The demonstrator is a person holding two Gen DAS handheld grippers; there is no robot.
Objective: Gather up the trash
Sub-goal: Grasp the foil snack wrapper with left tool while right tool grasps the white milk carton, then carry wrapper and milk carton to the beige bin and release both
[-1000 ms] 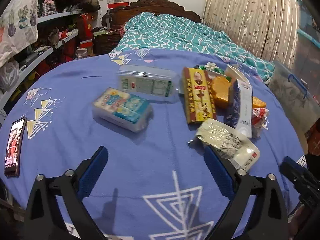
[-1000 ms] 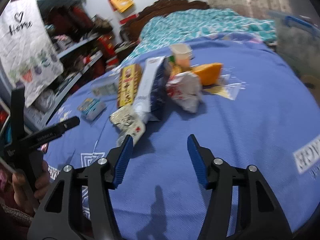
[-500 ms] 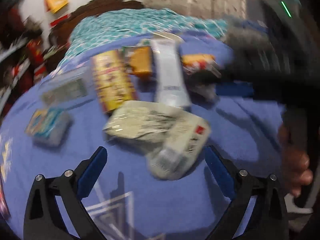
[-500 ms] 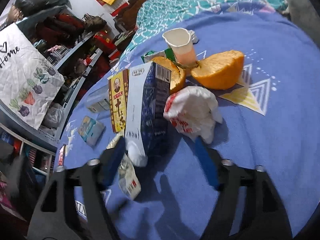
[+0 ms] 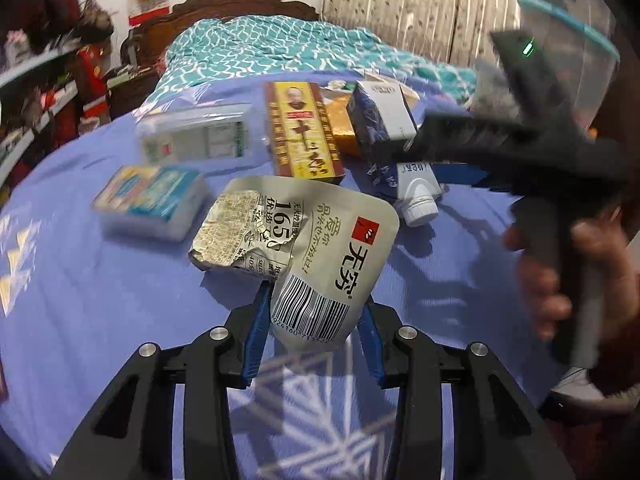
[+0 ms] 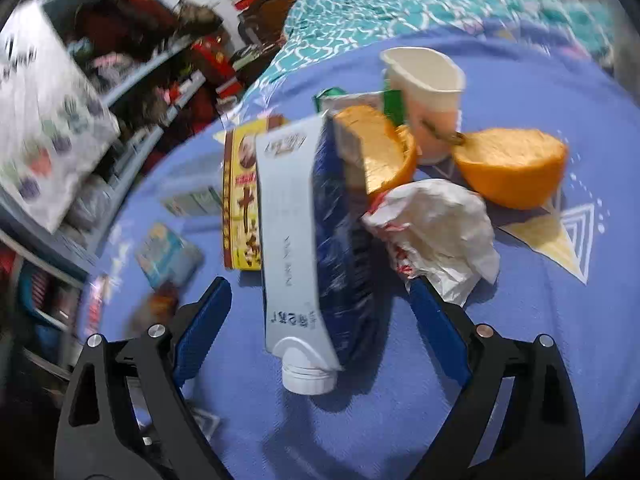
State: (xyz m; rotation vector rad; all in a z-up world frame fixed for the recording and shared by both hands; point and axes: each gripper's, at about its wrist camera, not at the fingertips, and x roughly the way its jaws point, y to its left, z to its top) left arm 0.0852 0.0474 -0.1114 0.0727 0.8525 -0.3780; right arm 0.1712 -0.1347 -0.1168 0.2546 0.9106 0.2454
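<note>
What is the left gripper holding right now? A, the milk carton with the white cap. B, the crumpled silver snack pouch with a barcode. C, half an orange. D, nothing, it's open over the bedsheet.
B: in the left wrist view the left gripper is closed on the barcode end of the crumpled silver snack pouch, while the milk carton lies on the bed between the fingers of the open right gripper.

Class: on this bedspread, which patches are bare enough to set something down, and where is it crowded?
Bare: the bedspread right of the crumpled white wrapper, below the orange half. Crowded: around the milk carton, yellow box and paper cup.
</note>
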